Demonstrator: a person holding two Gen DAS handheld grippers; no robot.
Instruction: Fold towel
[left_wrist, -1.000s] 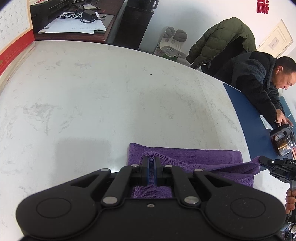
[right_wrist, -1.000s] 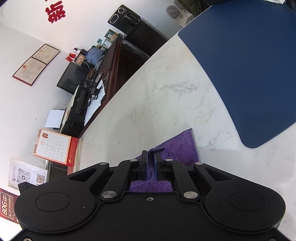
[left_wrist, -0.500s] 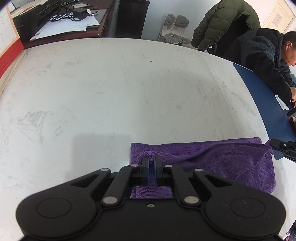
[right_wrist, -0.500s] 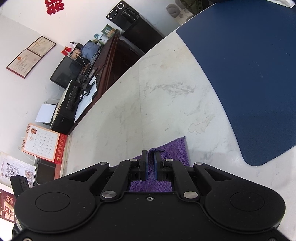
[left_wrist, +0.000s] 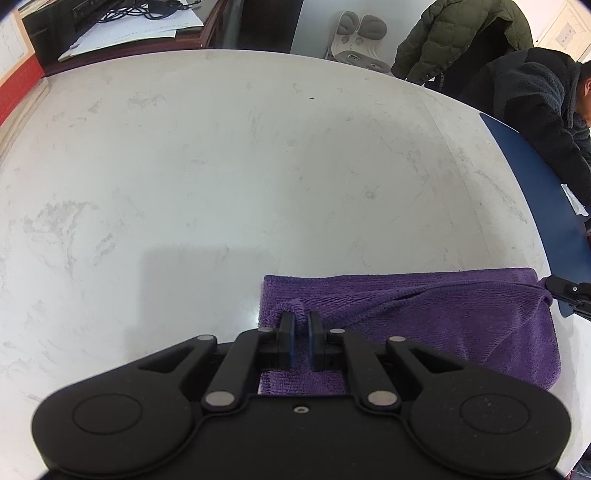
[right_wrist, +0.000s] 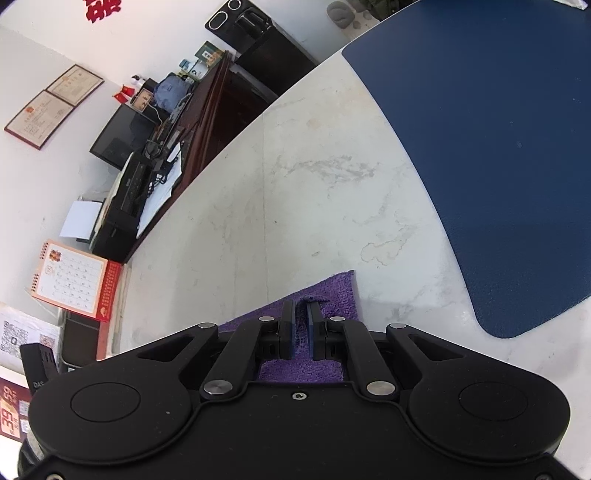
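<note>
A purple towel (left_wrist: 424, 317) lies folded on the white marble table (left_wrist: 221, 166), close in front of me. My left gripper (left_wrist: 300, 318) is shut on the towel's left corner, which bunches up between the jaws. My right gripper (right_wrist: 301, 309) is shut on the towel's (right_wrist: 332, 291) other corner; its tip also shows in the left wrist view (left_wrist: 565, 291) at the towel's right end. The upper layer hangs stretched between the two grippers and sags toward the right.
A dark blue mat (right_wrist: 498, 147) covers the table to the right of the towel. A man in a dark jacket (left_wrist: 535, 118) leans over the table's far right. A desk with a printer (right_wrist: 129, 192) and a calendar (right_wrist: 74, 280) stand beyond the table's left edge.
Both grippers have carried the towel's held edge forward across the table. The top layer has spread wider over the layer below and the right end has dropped lower.
</note>
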